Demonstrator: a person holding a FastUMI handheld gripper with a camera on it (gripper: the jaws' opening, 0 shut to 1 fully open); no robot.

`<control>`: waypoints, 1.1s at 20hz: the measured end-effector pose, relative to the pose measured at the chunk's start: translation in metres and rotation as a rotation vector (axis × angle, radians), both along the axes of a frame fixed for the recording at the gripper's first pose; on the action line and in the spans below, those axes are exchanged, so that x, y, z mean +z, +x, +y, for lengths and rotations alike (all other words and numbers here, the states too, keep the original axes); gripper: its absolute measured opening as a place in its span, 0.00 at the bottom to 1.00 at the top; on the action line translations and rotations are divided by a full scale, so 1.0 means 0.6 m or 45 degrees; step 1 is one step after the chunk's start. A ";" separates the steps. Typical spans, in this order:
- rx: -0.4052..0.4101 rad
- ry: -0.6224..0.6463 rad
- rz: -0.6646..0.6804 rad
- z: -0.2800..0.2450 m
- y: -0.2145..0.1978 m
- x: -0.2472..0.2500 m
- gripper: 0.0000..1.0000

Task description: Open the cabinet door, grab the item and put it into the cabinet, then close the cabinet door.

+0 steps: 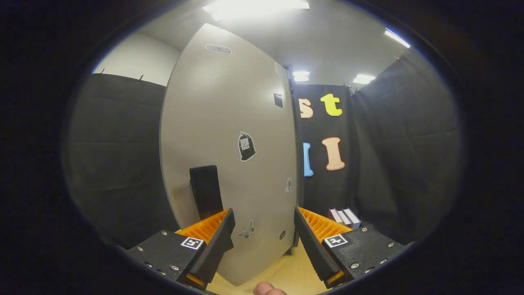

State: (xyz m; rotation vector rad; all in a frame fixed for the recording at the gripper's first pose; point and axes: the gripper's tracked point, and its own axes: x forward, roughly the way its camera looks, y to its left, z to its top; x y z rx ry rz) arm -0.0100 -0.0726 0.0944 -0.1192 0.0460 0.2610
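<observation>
Standing upright just ahead of the fingers, one pale cabinet door (229, 135) is being faced, its lower part seen through the gap between them. One dark rectangular handle (206, 190) is being carried on the door's lower part, just beyond the left finger (213, 235). Several small stickers are being shown on the door face: one dark bag-shaped sticker (246, 146) near the middle, one butterfly sticker (246, 230) low down between the fingers, and a few smaller marks too small to be told.

One item, a small stack of what look like three pale books (344, 217), is being seen lying on the tan tabletop (286, 272) beyond the right finger (315, 233), beside the door's right edge and well apart from the handle.

The gripper (264, 231) is being held wide open; nothing is being grasped, and whether the left finger is touching the handle cannot be told. One fingertip of a person's hand (266, 289) is being glimpsed below the fingers. Black cloth walls (114, 155) are being seen around the cabinet.
</observation>
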 end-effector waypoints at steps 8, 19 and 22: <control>-0.056 0.001 0.001 0.097 0.038 -0.026 0.91; 0.020 0.001 0.060 0.260 0.155 -0.072 0.92; 0.040 0.005 0.058 0.272 0.173 -0.079 0.92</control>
